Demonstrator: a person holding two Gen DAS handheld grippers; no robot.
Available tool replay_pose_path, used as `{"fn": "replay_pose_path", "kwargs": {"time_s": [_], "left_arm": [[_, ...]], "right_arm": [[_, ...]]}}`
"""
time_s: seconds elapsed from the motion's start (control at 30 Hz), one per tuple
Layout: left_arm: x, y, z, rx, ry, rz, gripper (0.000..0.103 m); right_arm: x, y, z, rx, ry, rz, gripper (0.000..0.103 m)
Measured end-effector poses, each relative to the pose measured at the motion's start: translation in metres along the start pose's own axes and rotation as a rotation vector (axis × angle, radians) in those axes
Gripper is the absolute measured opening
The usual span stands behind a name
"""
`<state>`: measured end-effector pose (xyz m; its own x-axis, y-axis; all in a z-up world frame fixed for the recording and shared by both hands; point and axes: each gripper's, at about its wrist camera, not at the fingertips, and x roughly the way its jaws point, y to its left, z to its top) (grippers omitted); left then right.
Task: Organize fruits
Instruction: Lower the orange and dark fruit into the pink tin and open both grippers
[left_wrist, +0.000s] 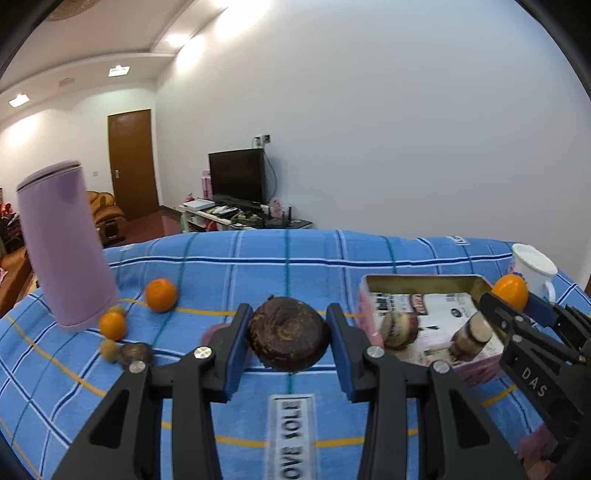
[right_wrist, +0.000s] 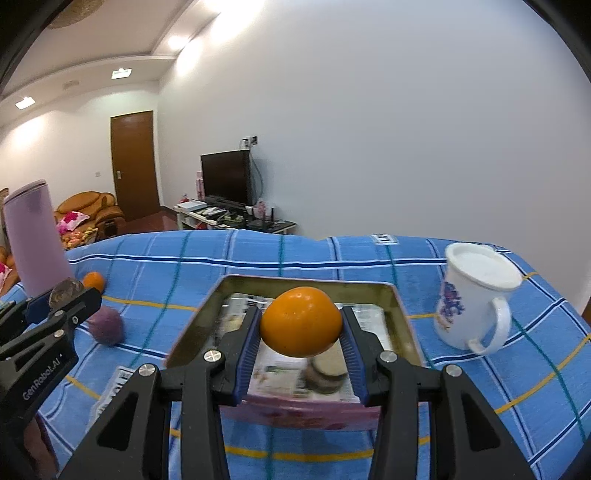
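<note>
A dark brown fruit (left_wrist: 288, 334) is clamped between the pads of the left gripper (left_wrist: 288, 339), raised above the blue cloth (left_wrist: 258, 266). An orange (right_wrist: 301, 321) is gripped by the right gripper (right_wrist: 301, 338), held over the open tin (right_wrist: 402, 317). Some round pieces are already seen inside the tin, though blurred. Left on the cloth are two more oranges (left_wrist: 160, 295), small yellowish fruits (left_wrist: 109, 350) and a dark one, beside the purple flask (left_wrist: 62, 243). A white mug (right_wrist: 476, 299) stands farther right.

Interior brightly lit by recessed ceiling lights (left_wrist: 119, 70), glare on upper wall. Strong fisheye curvature, dark vignette at corners. Slight motion blur on tin contents (right_wrist: 325, 369).
</note>
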<state>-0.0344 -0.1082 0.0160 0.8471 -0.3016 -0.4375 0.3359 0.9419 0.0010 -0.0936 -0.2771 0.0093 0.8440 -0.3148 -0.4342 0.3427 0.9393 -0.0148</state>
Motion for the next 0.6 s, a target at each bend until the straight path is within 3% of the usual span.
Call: {"fn": "replay_pose_path", "kwargs": {"time_s": [0.23,0.6], "left_arm": [[0.009,-0.04,0.008,0.045,-0.02,-0.038,0.043],[0.046,-0.083,0.01,0.046,0.03,-0.049,0.043]], "right_arm": [[0.011,-0.03,0.003,0.018,0.017,-0.046,0.045],[0.029,-0.052,0.006,-0.018,0.038,-0.11,0.045]]}}
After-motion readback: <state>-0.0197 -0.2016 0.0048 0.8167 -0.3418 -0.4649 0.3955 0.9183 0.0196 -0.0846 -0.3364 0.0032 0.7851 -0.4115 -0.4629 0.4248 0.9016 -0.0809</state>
